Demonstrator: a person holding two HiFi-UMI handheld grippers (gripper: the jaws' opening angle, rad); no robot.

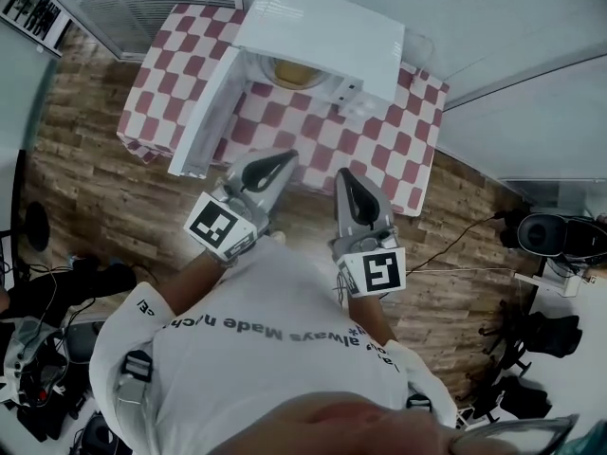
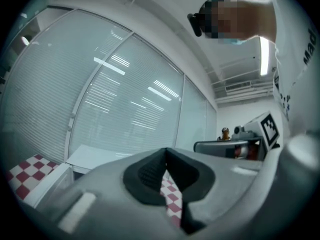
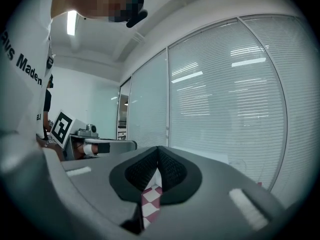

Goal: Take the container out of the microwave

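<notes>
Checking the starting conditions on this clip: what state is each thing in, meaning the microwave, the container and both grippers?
Microwave: on the checkered table, door swung wide open.
Container: inside the microwave, not gripped.
Left gripper: jaws shut, empty, short of the microwave.
Right gripper: jaws shut, empty, short of the microwave.

The white box-shaped microwave [image 1: 318, 36] hides most of the yellowish round container [image 1: 296, 72] under its top. The container's material cannot be told.
</notes>
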